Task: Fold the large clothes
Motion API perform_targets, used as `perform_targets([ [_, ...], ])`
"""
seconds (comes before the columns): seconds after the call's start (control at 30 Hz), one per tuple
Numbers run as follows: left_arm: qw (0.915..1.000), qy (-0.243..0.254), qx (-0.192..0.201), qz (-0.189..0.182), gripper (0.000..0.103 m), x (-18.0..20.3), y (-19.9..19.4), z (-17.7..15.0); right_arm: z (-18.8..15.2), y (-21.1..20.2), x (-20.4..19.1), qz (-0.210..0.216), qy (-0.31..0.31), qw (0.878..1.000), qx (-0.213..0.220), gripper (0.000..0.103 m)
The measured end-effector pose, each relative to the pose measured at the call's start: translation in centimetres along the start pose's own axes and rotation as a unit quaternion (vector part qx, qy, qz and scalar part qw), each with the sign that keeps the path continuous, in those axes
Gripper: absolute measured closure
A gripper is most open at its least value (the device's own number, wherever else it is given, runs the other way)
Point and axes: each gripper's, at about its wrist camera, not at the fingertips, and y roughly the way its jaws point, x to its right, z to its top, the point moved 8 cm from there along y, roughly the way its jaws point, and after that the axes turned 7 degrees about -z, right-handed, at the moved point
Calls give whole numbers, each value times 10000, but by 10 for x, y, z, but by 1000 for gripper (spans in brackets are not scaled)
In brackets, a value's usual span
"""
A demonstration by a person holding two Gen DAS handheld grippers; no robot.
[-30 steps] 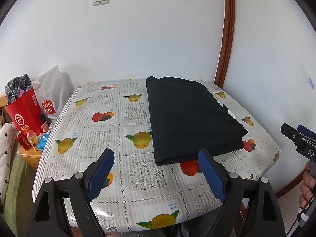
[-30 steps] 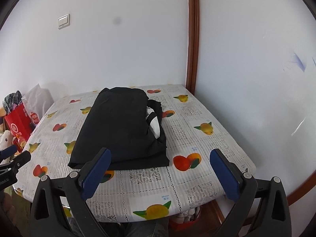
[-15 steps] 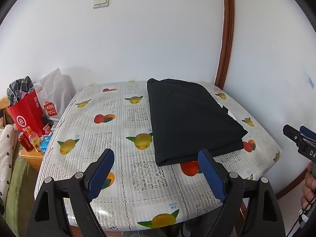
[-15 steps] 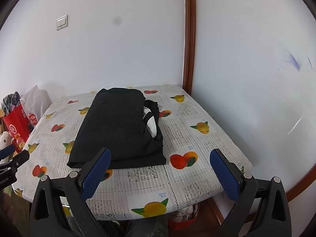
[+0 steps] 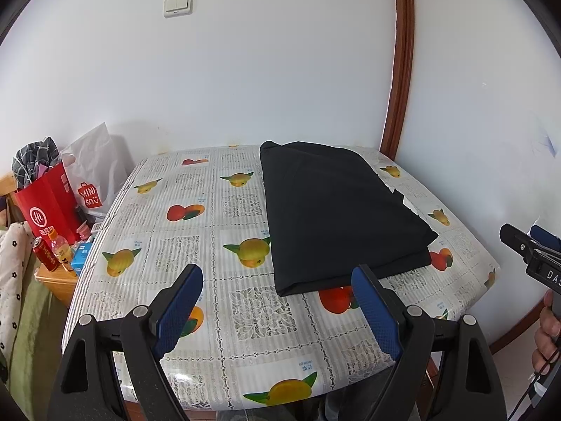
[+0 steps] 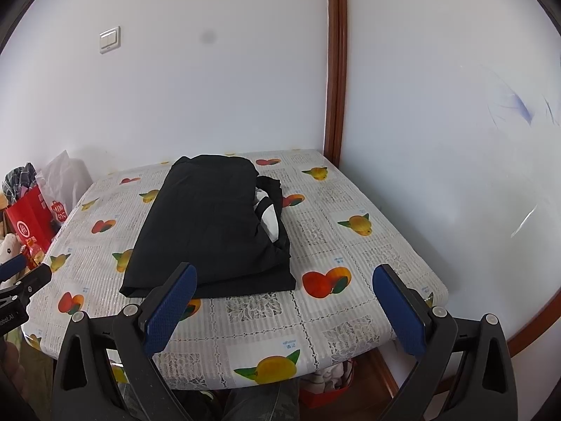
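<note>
— White walls, desk under fruit-print cloth. Garment?
— Black, folded, flat on desk, toward far corner.
— Tongs?
— Left tongs: spread wide, gripping nothing. Right tongs: likewise released, short of garment.

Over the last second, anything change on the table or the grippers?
Nothing visibly changed. The folded black garment lies in the same spot on the table, and the left gripper and right gripper both hang open and empty at the near edge.
</note>
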Motion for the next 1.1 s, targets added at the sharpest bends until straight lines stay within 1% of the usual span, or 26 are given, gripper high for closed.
perform_targets([
  [1.1, 10000, -24, 21, 26, 17, -4, -3, 1, 0, 0, 3, 25, 19, 10000, 0, 4],
])
